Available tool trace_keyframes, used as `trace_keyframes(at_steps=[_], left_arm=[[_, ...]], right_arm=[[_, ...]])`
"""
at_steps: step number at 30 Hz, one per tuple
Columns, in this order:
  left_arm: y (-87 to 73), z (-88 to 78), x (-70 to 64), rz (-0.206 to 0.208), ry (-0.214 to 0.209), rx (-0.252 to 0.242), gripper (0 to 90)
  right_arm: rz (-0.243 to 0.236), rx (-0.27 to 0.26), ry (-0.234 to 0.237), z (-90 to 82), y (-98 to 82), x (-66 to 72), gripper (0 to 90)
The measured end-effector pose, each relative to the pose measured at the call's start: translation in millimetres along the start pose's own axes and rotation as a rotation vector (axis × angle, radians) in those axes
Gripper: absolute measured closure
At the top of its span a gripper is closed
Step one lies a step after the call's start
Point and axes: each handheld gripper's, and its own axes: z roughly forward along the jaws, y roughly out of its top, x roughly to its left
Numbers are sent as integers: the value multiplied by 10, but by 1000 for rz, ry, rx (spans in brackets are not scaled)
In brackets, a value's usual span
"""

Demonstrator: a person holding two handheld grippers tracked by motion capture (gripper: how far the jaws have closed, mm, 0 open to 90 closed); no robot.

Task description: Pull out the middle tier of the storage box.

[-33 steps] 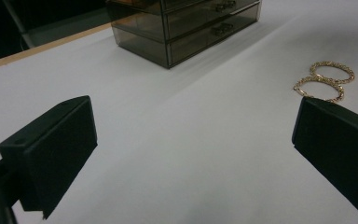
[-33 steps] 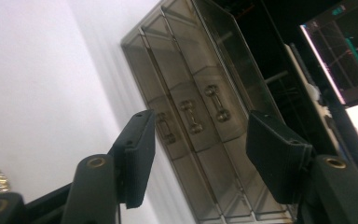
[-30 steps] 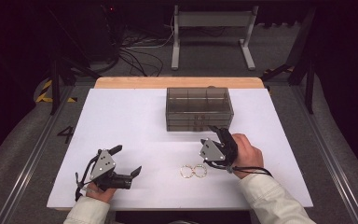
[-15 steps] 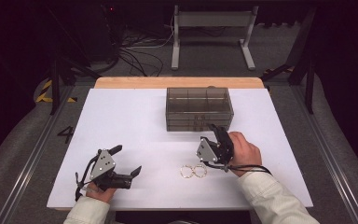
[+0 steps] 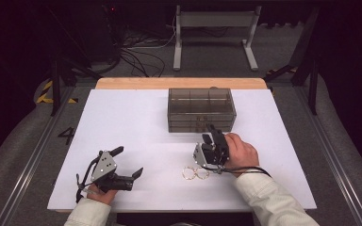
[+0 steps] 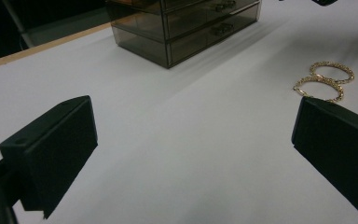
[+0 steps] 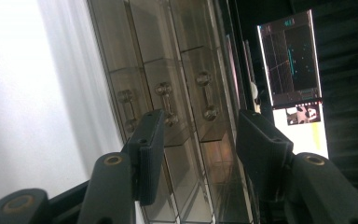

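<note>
Dark studio floor surrounds the white table. At its far middle stands the smoky clear plastic drawer chest; my right gripper, half-open and just closing on nothing, faces its handles. Tilted so, it could miss the knob. Left gripper gapes wide, empty; two gold chain bracelets lie near.

The left gripper lies low in the person's left hand, jaws wide apart. The right gripper, turned on its side, has jaws just closing on nothing.
</note>
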Motion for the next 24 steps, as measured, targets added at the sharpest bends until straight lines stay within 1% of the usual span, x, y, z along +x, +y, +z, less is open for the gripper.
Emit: trace_keyframes(at_steps=[1,3,4,5,6,9,12,13,16,18,19,20,21,22,24], left_arm=[[0,1,1,0,0,0,8],[0,1,1,-1,-1,0,7],[0,1,1,-1,-1,0,8],[0,1,2,-1,0,0,7],[0,1,2,-1,0,0,7],[0,1,0,-4,-1,2,7],[0,1,0,-4,-1,2,7],[0,2,0,-5,-1,1,8],[0,1,1,-4,-1,1,7],[0,2,2,-1,-1,0,7],[0,2,2,-1,-1,0,8],[0,2,1,-2,-1,1,8],[0,2,1,-2,-1,1,7],[0,2,1,-2,-1,1,7],[0,3,2,-1,-1,1,7]], right_arm=[[-11,15,-9,28,0,15,554],[-29,22,-17,57,-3,19,560],[-29,22,-17,57,-3,19,560],[-45,36,-31,86,-7,41,565],[-45,36,-31,86,-7,41,565],[-85,46,-45,126,-9,85,582],[-89,56,-53,145,-8,103,593],[-104,63,-60,167,-2,116,600],[-94,72,-62,182,4,150,601],[-118,72,-68,204,23,161,614],[-119,80,-70,210,28,173,615],[-107,93,-65,216,30,196,619],[-125,89,-69,225,33,193,623],[-125,89,-69,225,33,193,623],[-145,89,-76,249,38,212,629]])
